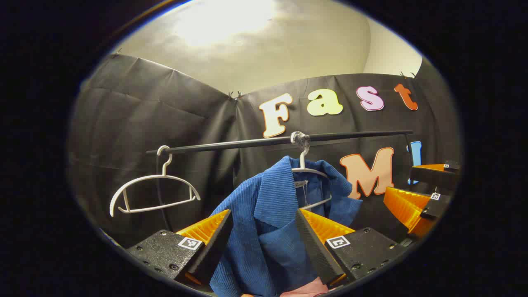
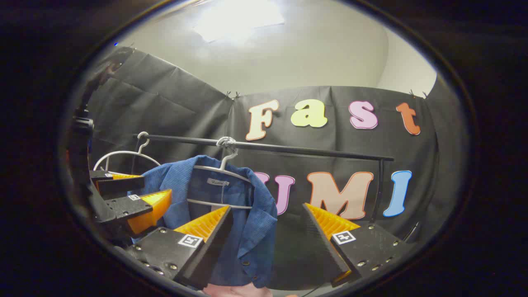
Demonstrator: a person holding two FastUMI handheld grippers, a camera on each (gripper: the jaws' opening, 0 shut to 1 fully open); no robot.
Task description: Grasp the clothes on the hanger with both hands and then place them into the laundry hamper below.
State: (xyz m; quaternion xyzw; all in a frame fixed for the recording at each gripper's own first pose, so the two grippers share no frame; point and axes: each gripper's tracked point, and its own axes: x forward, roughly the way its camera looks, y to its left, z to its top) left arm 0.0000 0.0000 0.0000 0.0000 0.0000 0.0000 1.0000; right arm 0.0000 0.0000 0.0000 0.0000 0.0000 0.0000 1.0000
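In the left gripper view, the left gripper point(image 1: 262, 231) stands wide open, its two fingers spread to either side of a blue corduroy shirt point(image 1: 268, 214) and pressing on nothing. The shirt hangs on a white hanger point(image 1: 307, 171) hooked over a black rail point(image 1: 255, 142), with its collar and front panel lying in the gap between the fingers. A second, bare white hanger point(image 1: 152, 192) hangs farther along the rail to the left. At the right edge the right gripper point(image 1: 420, 194) shows beside the shirt, its fingers apart.

In the right gripper view, the right gripper point(image 2: 268, 231) is likewise wide open and holds nothing; the shirt point(image 2: 247, 218) sits toward its left finger, with the button edge reaching into the gap. The left gripper point(image 2: 136, 196) shows at the left, near the shirt's other shoulder, also spread. The shirt's hanger point(image 2: 218, 171) and the rail point(image 2: 288, 148) are above.

The step in hand appears to be the approach: both grippers are lined up on the garment, neither closed. The next move likely calls for pushing each gripper forward until cloth fills the jaws, closing both, then lifting the shirt off its hanger. The laundry hamper lies somewhere below.
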